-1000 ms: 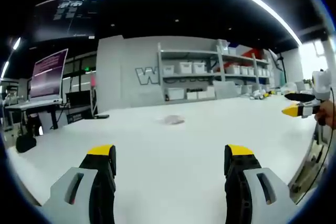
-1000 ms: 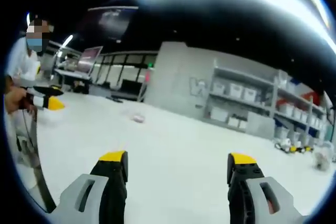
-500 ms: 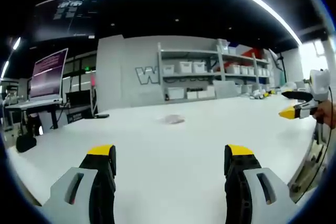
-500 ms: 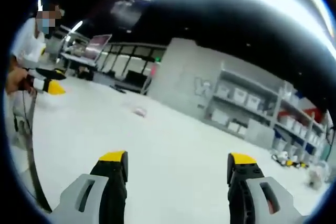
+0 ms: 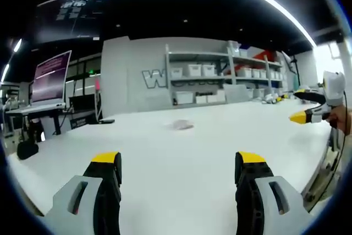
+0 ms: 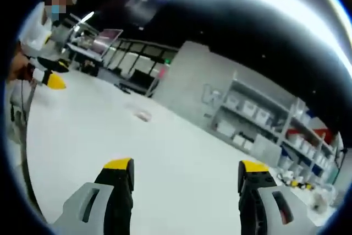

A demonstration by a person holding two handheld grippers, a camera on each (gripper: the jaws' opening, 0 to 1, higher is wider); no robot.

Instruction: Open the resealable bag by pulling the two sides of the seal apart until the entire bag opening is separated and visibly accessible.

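Far out on the white table [image 5: 176, 152], toward 12 o'clock from the left hand-held gripper [image 5: 179, 166], lies the resealable bag [image 5: 180, 125], small, pale and flat, well apart from both tools. That gripper's yellow-tipped jaws stand spread with nothing between them, over bare tabletop. Beyond the bag, a grey wall carries shelving [image 5: 223, 78] stacked with white bins. At 9 o'clock sit a lit monitor [image 5: 50, 78] and a desk. At 3 o'clock the right hand-held gripper [image 5: 308, 107] enters the left gripper view, held by a hand at the edge; its jaws look parted.

From the right gripper view, the right hand-held gripper [image 6: 185, 169] also has its jaws wide apart and empty, and the bag [image 6: 143, 115] appears at 11 o'clock, slightly pinkish. This view adds a person in white [image 6: 34, 31] at 10 o'clock holding the left hand-held gripper [image 6: 50, 75], and tilts the shelving [image 6: 258, 125] off to 2 o'clock. Nothing lies between either gripper and the bag.
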